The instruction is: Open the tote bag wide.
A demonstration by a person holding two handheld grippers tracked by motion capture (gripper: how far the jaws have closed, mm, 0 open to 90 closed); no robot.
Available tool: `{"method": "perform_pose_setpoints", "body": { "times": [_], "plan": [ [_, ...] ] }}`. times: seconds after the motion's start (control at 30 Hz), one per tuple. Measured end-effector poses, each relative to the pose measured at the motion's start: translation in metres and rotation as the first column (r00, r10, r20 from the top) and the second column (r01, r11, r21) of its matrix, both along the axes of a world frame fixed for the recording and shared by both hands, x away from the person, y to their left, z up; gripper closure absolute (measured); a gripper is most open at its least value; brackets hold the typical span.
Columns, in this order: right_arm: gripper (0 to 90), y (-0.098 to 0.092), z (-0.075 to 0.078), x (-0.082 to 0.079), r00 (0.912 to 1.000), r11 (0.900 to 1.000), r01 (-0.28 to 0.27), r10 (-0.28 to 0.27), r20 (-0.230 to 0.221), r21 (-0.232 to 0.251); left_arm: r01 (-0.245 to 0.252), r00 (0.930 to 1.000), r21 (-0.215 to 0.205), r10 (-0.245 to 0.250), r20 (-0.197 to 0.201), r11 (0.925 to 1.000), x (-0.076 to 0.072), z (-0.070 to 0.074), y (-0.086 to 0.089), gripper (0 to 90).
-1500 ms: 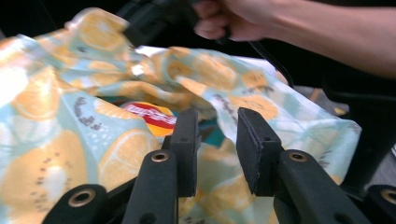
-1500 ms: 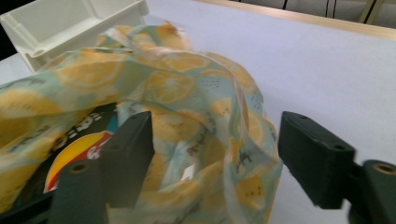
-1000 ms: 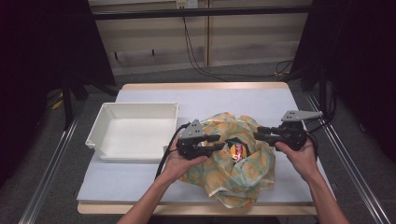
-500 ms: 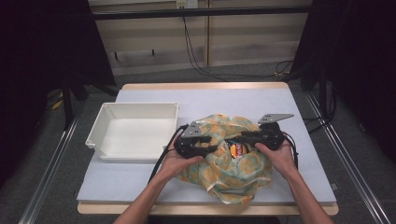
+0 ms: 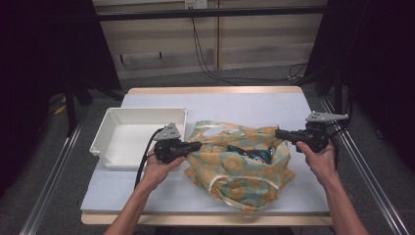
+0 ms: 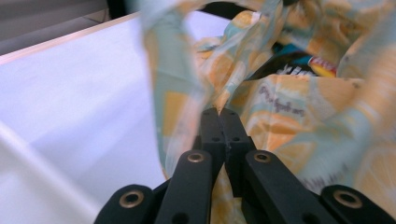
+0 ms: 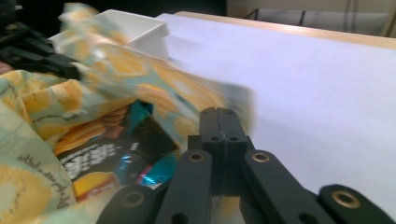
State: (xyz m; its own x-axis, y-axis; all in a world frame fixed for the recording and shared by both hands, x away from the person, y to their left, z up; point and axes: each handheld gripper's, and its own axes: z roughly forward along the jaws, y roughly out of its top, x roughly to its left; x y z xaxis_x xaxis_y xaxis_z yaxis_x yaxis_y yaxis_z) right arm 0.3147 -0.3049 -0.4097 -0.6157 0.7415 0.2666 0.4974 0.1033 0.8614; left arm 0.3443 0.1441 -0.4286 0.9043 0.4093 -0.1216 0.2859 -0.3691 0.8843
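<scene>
With both sets of jaws just closed on the floppy green-and-orange patterned cloth bag (image 5: 240, 169), its mouth has been pulled wide at mid-table, exposing snack packets (image 5: 252, 154) for removal.

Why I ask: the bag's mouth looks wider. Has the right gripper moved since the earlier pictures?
Yes. The right gripper has moved outward, away from the white tray, toward the table's right edge.

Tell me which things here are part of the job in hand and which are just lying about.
Part of the job:
- patterned cloth bag, pulled open at both sides
- snack packets inside it
- left gripper, shut on the bag's edge
- right gripper, shut on the opposite edge

Lying about:
- white tray, untouched
- cables on the floor
</scene>
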Motion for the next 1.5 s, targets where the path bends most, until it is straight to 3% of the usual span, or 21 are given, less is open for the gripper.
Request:
{"method": "perform_pose_setpoints", "body": {
  "times": [0.07,0.2,0.27,0.3,0.33,0.37,0.47,0.6,0.7,0.87,0.93,0.97,1.03,1.13,1.17,1.23,1.3,1.33,1.4,1.47,1.5],
  "plan": [
    [90.0,-0.006,-0.006,0.002,0.9997,1.000,0.020,-0.020,-0.012,0.022,0.008,0.9998,0.009,-0.008,-0.016,0.9999,-0.001,-0.005,0.002,90.0],
    [90.0,-0.002,-0.022,0.007,0.9984,1.000,0.008,-0.009,-0.057,-0.013,0.047,0.9981,0.015,-0.046,-0.041,0.9988,-0.004,-0.010,-0.006,88.0],
    [89.2,0.000,-0.023,0.005,0.9986,1.000,-0.015,0.015,-0.051,0.003,0.055,0.9980,-0.001,-0.055,-0.032,0.9985,-0.007,-0.006,-0.008,70.6],
    [89.2,0.000,-0.023,0.005,0.9986,1.000,-0.015,0.015,-0.051,0.003,0.049,0.9986,-0.003,-0.049,-0.021,0.9988,-0.009,-0.002,-0.009,70.6],
    [80.1,0.000,-0.018,0.002,0.9991,1.000,-0.020,0.021,-0.037,0.010,0.048,0.9988,-0.026,-0.048,-0.006,0.9985,-0.014,0.006,-0.011,62.9],
    [80.1,0.000,-0.018,0.002,0.9991,1.000,-0.020,0.021,-0.037,0.010,0.048,0.9988,-0.026,-0.048,-0.006,0.9985,-0.014,0.006,-0.011,59.5],
    [62.9,0.004,-0.005,-0.007,0.9998,1.000,-0.015,0.015,-0.015,-0.016,0.059,0.9978,-0.062,-0.057,0.034,0.9963,-0.023,0.018,-0.015,50.4],
    [56.7,0.008,0.005,-0.015,0.9998,0.999,-0.014,0.015,0.011,-0.039,0.067,0.9949,-0.108,-0.058,0.082,0.9919,-0.033,0.037,-0.025,49.5],
    [52.2,0.012,0.011,-0.023,0.9998,0.999,-0.010,0.011,0.014,-0.036,0.104,0.9905,-0.123,-0.092,0.102,0.9869,-0.034,0.047,-0.038,54.2],
    [49.7,0.017,0.006,-0.035,1.0000,0.998,-0.007,0.007,0.004,-0.061,0.160,0.9864,-0.099,-0.155,0.054,0.9821,-0.031,0.041,-0.073,60.1],
    [44.2,0.021,-0.001,-0.042,0.9999,0.994,0.011,-0.011,-0.006,-0.108,0.198,0.9800,-0.071,-0.197,0.031,0.9776,-0.034,0.029,-0.092,52.9],
    [44.2,0.021,-0.001,-0.042,0.9999,0.994,0.011,-0.011,-0.006,-0.108,0.225,0.9744,-0.064,-0.225,0.009,0.9723,-0.037,0.023,-0.100,52.9],
    [42.9,0.021,-0.007,-0.044,0.9994,0.994,0.016,-0.019,-0.030,-0.111,0.272,0.9622,-0.010,-0.272,0.011,0.9622,-0.045,0.013,-0.114,46.9],
    [42.0,0.020,-0.018,-0.047,0.9977,0.991,0.021,-0.029,-0.062,-0.132,0.319,0.9476,0.034,-0.319,0.003,0.9471,-0.055,0.003,-0.125,43.1],
    [41.8,0.020,-0.022,-0.047,0.9971,0.990,0.021,-0.031,-0.070,-0.139,0.320,0.9472,0.040,-0.321,0.002,0.9464,-0.059,0.001,-0.127,41.8],
    [42.2,0.022,-0.029,-0.047,0.9955,0.987,0.020,-0.034,-0.088,-0.161,0.343,0.9391,0.064,-0.344,0.003,0.9372,-0.063,-0.003,-0.130,40.1],
    [51.2,0.023,-0.034,-0.045,0.9945,0.985,0.017,-0.034,-0.099,-0.173,0.362,0.9315,0.091,-0.364,0.001,0.9277,-0.068,-0.007,-0.133,40.2],
    [55.8,0.023,-0.035,-0.043,0.9938,0.985,0.013,-0.032,-0.106,-0.174,0.386,0.9220,0.092,-0.387,-0.005,0.9180,-0.070,-0.008,-0.135,40.2],
    [67.4,0.023,-0.038,-0.039,0.9932,0.988,0.009,-0.027,-0.114,-0.154,0.409,0.9119,0.115,-0.410,-0.012,0.9053,-0.076,-0.010,-0.139,42.6],
    [73.4,0.023,-0.039,-0.033,0.9939,0.989,0.006,-0.023,-0.108,-0.150,0.424,0.9054,0.122,-0.423,-0.041,0.8972,-0.080,-0.014,-0.144,44.2],
    [78.4,0.024,-0.040,-0.030,0.9941,0.990,0.005,-0.021,-0.106,-0.144,0.442,0.8967,0.129,-0.440,-0.050,0.8874,-0.082,-0.017,-0.145,44.3]
  ]
}}
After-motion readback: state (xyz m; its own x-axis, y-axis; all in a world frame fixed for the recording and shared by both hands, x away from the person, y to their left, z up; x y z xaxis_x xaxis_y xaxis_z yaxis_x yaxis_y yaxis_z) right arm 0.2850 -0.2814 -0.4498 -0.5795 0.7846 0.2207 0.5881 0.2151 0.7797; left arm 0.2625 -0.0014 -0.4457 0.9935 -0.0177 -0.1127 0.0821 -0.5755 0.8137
